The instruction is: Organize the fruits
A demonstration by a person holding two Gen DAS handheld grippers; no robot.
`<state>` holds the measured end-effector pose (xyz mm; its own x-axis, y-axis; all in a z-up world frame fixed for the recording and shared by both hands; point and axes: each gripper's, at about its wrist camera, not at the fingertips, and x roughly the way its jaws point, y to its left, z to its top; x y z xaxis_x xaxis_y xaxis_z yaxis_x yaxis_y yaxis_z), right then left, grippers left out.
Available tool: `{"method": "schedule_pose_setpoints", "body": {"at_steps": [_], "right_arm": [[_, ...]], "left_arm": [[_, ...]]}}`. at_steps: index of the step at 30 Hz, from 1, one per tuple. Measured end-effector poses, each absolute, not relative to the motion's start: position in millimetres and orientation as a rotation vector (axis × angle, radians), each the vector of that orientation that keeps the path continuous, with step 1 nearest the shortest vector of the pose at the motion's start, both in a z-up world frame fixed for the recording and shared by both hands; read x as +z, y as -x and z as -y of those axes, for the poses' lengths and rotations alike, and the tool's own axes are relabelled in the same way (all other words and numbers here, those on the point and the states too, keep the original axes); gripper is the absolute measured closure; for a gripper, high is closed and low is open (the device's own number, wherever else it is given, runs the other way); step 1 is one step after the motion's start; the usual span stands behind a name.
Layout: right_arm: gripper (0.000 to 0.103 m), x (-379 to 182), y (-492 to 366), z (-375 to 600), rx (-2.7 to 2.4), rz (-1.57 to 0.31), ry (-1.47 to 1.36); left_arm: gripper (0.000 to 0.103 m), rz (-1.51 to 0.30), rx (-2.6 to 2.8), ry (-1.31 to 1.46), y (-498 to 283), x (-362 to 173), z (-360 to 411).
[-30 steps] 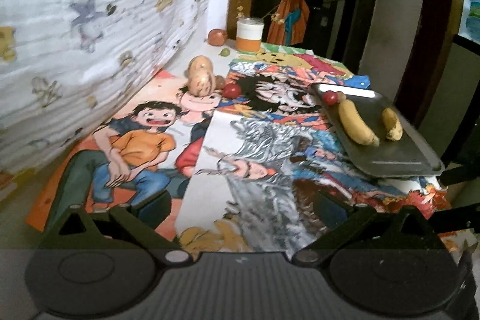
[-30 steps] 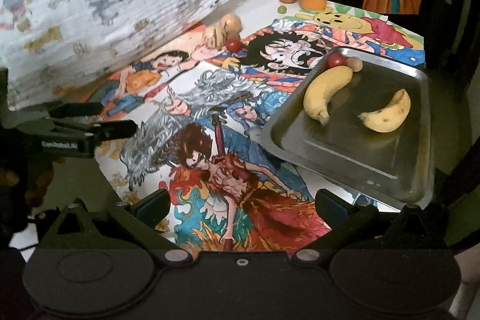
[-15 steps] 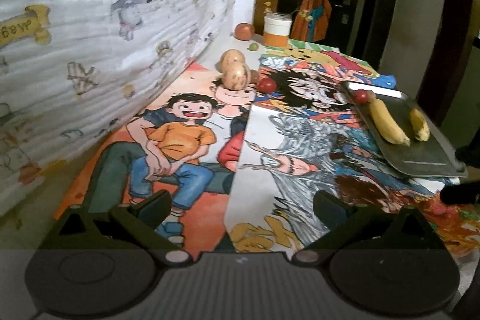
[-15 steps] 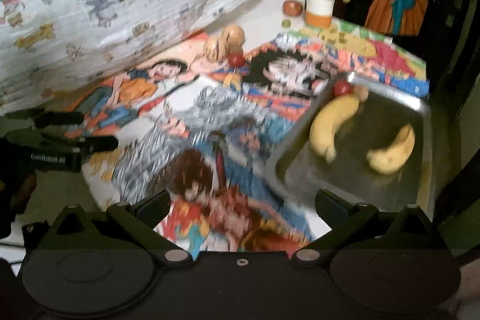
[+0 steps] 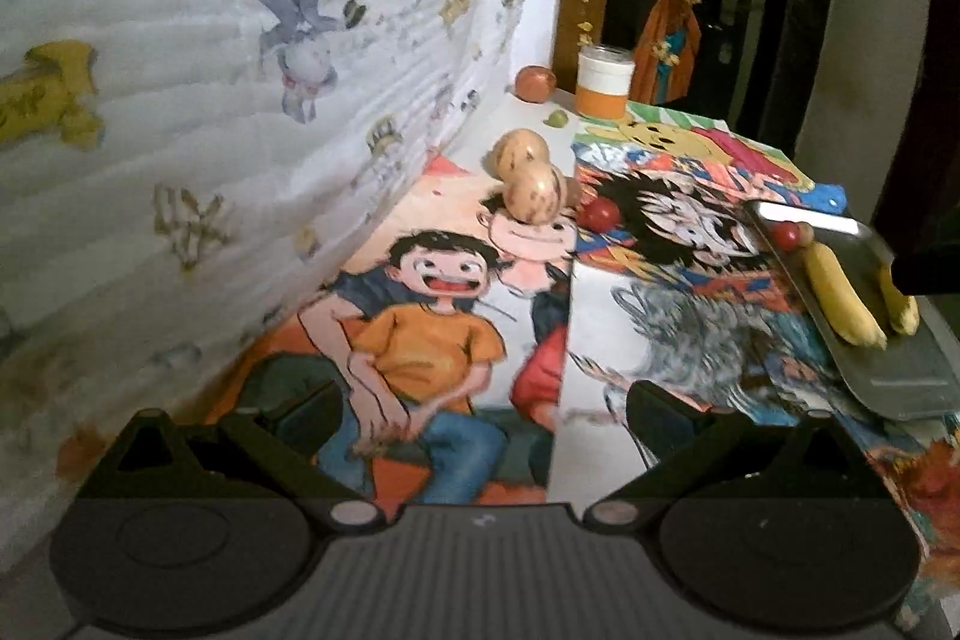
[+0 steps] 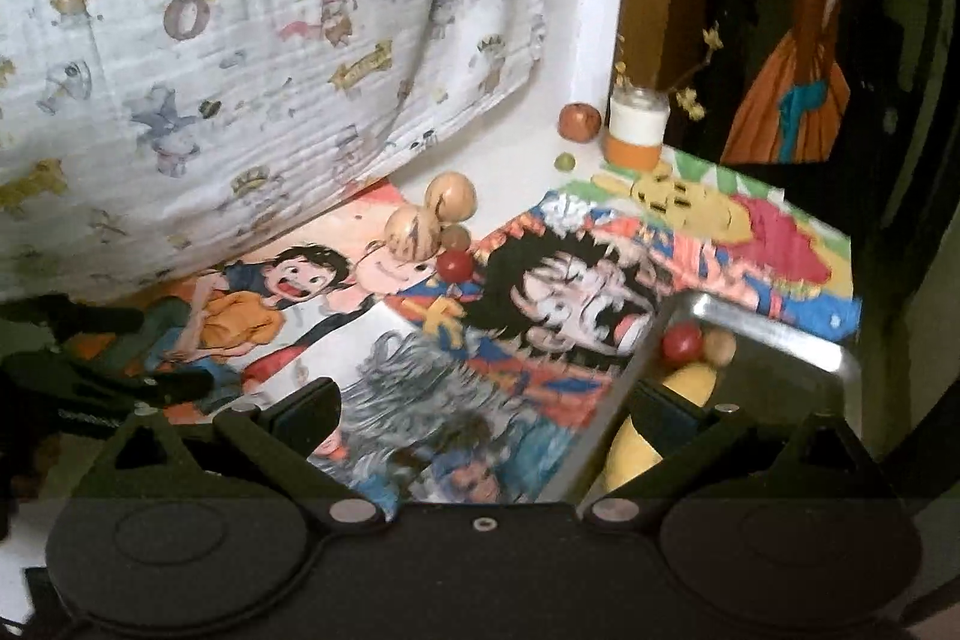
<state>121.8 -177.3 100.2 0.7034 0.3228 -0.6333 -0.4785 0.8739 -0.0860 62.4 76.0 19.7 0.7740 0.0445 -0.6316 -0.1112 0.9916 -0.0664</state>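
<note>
A metal tray (image 5: 900, 376) at the right holds two bananas (image 5: 840, 298), a small red fruit (image 5: 785, 235) and a small brown one; the tray also shows in the right wrist view (image 6: 774, 334). Loose on the cartoon cloth lie two tan round fruits (image 5: 534, 196) (image 6: 411, 232), a small brown fruit (image 6: 455, 238) and a red fruit (image 5: 598, 214) (image 6: 454, 266). A reddish apple (image 5: 535, 83) (image 6: 579, 121) and a small green fruit (image 5: 556, 118) sit at the back. My left gripper (image 5: 480, 412) is open and empty. My right gripper (image 6: 483, 412) is open and empty over the tray's near edge.
A white and orange jar (image 5: 605, 89) stands at the back beside the apple. A patterned white sheet (image 5: 240, 70) hangs along the left. The table drops off behind the tray at the right. The left gripper shows at the left edge of the right wrist view (image 6: 108, 388).
Both grippers have moved forward towards the back of the table. The loose fruits look nearer and the tray has slid towards the right gripper's near edge. Nothing was picked up.
</note>
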Motion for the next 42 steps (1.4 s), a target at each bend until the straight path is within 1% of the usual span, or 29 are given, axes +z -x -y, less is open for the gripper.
{"method": "schedule_pose_setpoints", "body": {"at_steps": [5, 16, 21, 28, 38, 42], "right_arm": [[0.001, 92.7, -143.0, 177.4, 0.432, -0.636, 0.312], [0.001, 63.5, -179.3, 186.4, 0.44, -0.718, 0.279], [0.001, 63.9, -190.7, 192.4, 0.444, -0.718, 0.269], [0.001, 106.8, -211.9, 202.6, 0.46, -0.66, 0.25], [0.001, 204.4, -270.3, 192.9, 0.519, -0.592, 0.201], [0.001, 217.9, -299.6, 179.7, 0.537, -0.593, 0.212]], "left_arm": [[0.0, -0.677, 0.099, 0.113, -80.0, 18.4, -83.8], [0.0, -0.687, 0.093, 0.096, -115.1, 12.2, -79.7], [0.0, -0.7, 0.103, 0.094, -129.0, 14.1, -74.9], [0.0, -0.711, 0.118, 0.09, -143.4, 33.6, -69.3], [0.0, -0.639, 0.111, 0.109, -173.7, 82.5, -62.8], [0.0, -0.623, 0.081, 0.083, -193.0, 87.2, -54.1]]}}
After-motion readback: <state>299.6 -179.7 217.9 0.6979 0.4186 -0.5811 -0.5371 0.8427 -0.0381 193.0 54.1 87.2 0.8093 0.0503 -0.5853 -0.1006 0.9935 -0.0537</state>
